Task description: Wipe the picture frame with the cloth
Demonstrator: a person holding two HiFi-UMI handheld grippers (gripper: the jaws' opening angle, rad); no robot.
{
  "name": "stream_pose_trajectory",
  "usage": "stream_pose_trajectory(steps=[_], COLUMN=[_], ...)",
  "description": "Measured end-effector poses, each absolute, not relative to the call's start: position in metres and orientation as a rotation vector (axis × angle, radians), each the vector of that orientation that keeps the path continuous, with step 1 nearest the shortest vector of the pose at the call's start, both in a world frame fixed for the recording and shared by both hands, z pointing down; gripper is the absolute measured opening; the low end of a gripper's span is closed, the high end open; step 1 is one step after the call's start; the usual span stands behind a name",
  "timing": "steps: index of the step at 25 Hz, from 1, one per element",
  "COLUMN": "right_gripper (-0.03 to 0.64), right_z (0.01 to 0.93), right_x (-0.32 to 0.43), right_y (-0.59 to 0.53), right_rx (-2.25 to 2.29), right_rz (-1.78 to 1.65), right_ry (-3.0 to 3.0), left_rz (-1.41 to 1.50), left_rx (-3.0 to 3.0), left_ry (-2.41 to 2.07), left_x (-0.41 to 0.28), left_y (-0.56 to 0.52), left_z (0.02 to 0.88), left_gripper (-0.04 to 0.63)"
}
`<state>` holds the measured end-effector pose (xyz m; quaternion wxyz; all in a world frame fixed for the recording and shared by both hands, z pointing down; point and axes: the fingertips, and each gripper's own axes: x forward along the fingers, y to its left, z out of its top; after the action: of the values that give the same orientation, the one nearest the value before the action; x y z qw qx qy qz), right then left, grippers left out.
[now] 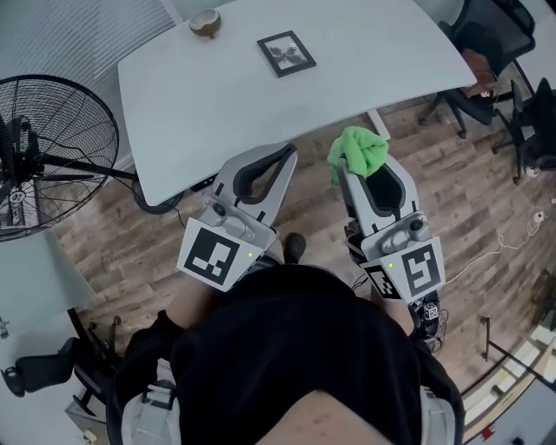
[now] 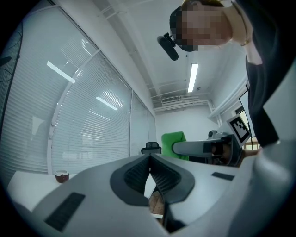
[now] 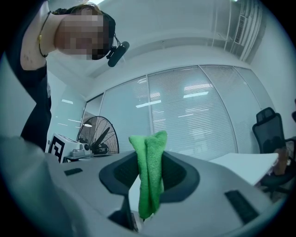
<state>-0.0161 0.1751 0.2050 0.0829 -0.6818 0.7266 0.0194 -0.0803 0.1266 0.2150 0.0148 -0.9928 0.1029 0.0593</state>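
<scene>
Green cloth (image 1: 360, 148) is hanging pinched in right gripper (image 1: 349, 172); left gripper (image 1: 283, 156) sitting closed, empty. Picture frame (image 1: 286, 53) lying on table (image 1: 208, 113), well beyond both.

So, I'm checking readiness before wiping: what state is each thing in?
left hand-held gripper: shut, empty.
right hand-held gripper: shut on the cloth.
cloth: bunched, pinched between the jaws.
picture frame: lying flat on the table, untouched.

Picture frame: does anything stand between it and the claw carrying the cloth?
Nothing visible does. The picture frame lies flat on the table, only bare tabletop between it and the right claw, shut on the green cloth off the near edge. The bowl sits aside at the far edge.
</scene>
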Motion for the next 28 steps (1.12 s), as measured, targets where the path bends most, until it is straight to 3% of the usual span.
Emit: stream_pose_trajectory(steps=[16,28], right_gripper=[0.121,0.121], right_z=[0.212,0.203], right_x=[0.002,0.058], right_y=[0.153,0.067], right_rx=[-2.044,-2.05], right_rz=[0.05,0.06], right_ry=[2.183,2.187], left_rz=[0.171,0.17], left_rx=[-3.088,-3.062], left_ry=[0.335,0.349], left_x=[-0.064,-0.015], left_y=[0.098,0.015], left_z=[0.223,0.214], left_gripper=[0.012,0.012])
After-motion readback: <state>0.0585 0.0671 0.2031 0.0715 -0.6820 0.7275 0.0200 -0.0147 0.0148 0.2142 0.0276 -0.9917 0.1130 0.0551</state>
